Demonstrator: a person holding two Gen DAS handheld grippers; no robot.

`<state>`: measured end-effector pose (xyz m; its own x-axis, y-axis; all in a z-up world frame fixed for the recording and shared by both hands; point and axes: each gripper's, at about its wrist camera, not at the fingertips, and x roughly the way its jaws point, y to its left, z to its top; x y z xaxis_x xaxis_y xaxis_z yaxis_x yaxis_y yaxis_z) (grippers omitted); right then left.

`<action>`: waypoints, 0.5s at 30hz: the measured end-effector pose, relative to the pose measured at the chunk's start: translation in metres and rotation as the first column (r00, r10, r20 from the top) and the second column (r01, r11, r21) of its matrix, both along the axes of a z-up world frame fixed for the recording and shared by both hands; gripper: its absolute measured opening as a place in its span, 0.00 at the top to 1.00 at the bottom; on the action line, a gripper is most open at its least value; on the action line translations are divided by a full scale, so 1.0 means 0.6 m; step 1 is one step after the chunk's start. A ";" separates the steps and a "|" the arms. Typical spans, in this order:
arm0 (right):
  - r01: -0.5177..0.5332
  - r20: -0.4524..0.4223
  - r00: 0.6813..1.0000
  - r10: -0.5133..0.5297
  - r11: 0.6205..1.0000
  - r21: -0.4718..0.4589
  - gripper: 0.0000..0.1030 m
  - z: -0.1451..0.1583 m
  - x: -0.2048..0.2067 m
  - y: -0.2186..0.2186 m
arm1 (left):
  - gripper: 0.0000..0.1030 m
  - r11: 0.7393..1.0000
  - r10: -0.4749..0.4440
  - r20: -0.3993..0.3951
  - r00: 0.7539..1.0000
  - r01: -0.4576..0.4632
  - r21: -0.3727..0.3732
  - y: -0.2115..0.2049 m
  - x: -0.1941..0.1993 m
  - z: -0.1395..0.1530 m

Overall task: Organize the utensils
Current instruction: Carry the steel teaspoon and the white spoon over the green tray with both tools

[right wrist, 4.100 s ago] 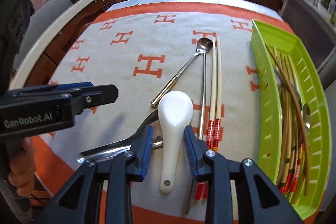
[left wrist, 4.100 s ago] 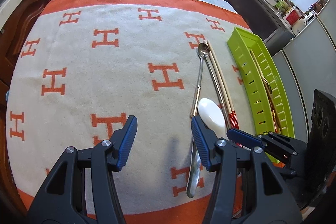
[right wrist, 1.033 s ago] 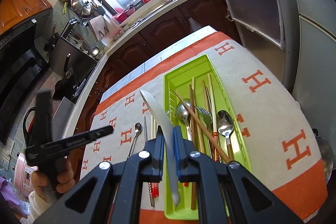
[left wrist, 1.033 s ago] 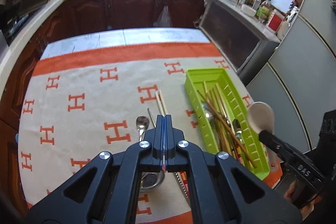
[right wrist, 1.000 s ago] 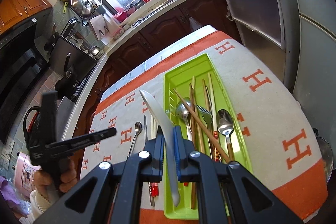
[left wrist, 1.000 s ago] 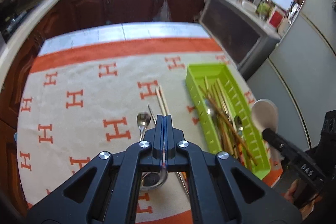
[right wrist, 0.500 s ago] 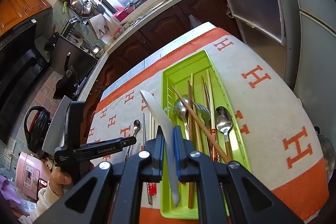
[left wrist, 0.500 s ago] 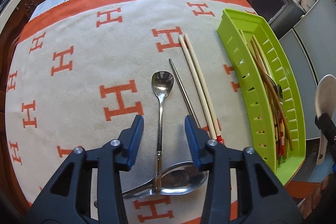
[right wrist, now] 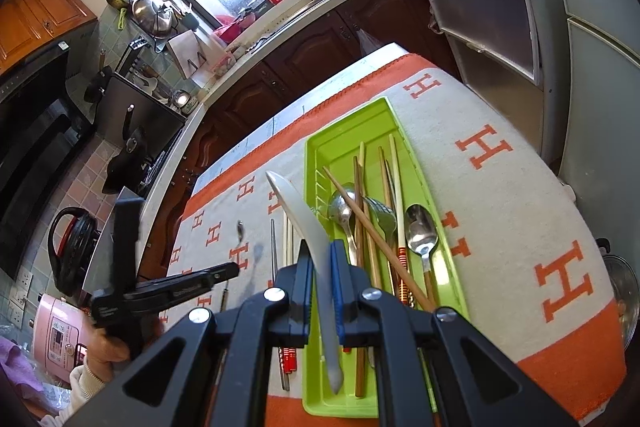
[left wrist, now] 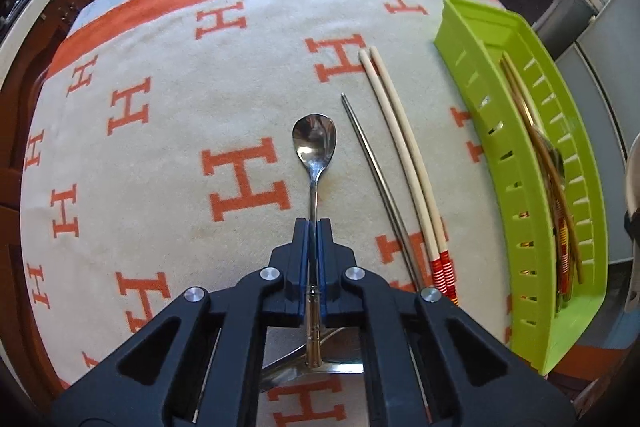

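My left gripper [left wrist: 314,227] is shut on the handle of a slim steel spoon [left wrist: 313,143] that lies on the orange-and-cream cloth [left wrist: 160,155]. A larger steel spoon [left wrist: 316,373] lies under its handle end. To its right lie a metal chopstick [left wrist: 376,171] and a pair of pale chopsticks [left wrist: 404,155]. My right gripper [right wrist: 322,251] is shut on a white ceramic spoon [right wrist: 304,223], held in the air over the green tray [right wrist: 440,223], which holds several spoons and chopsticks. The tray also shows in the left wrist view [left wrist: 516,163].
The left gripper [right wrist: 188,287] and the hand holding it show at the left of the right wrist view. Dark wood cabinets [right wrist: 304,67] and a counter with a sink stand beyond the table. A grey fridge [right wrist: 592,39] stands to the right.
My left gripper has come down and closed on the slim spoon's handle; half a second ago it was open around it. My right gripper has held the white spoon nearly still above the tray.
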<state>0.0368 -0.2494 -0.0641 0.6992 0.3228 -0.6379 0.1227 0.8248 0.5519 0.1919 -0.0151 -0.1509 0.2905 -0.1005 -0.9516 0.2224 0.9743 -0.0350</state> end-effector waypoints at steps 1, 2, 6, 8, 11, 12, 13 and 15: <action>0.008 0.000 1.000 -0.008 1.000 0.007 0.92 0.000 0.000 -0.005 | 0.98 1.000 0.005 0.015 1.000 -0.005 -0.014 0.001 -0.004 0.011; 0.015 -0.002 1.000 -0.015 1.000 0.011 0.92 0.001 -0.001 -0.008 | 0.98 1.000 0.008 0.027 1.000 -0.007 -0.029 0.002 -0.009 0.024; 0.053 -0.021 0.998 -0.052 0.999 0.011 0.92 0.000 0.001 -0.025 | 0.99 0.993 0.005 0.064 0.998 0.003 -0.120 -0.008 -0.030 0.085; 0.073 -0.034 0.997 -0.073 0.997 0.006 0.92 -0.003 0.004 -0.033 | 0.98 0.983 -0.006 0.072 0.997 0.019 -0.181 -0.022 -0.040 0.117; 0.096 -0.065 0.993 -0.095 0.995 0.006 0.92 -0.013 0.014 -0.042 | 0.98 0.968 -0.023 0.074 0.997 0.041 -0.248 -0.049 -0.050 0.153; 0.098 -0.073 0.993 -0.098 0.995 0.006 0.92 -0.017 0.017 -0.043 | 0.98 0.963 -0.030 0.073 0.997 0.049 -0.267 -0.063 -0.054 0.160; 0.105 -0.083 0.991 -0.105 0.994 0.000 0.92 -0.021 0.023 -0.045 | 0.98 0.958 -0.038 0.071 0.997 0.057 -0.282 -0.089 -0.057 0.161; 0.114 -0.097 0.989 -0.115 0.993 -0.017 0.92 -0.030 0.034 -0.047 | 0.98 0.952 -0.051 0.073 0.996 0.071 -0.298 -0.128 -0.065 0.163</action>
<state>0.0571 -0.2778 -0.0821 0.6652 0.2367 -0.7082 0.2693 0.8086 0.5232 0.1528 -0.0917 -0.0530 0.3340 -0.3978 -0.8545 0.2921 0.9056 -0.3075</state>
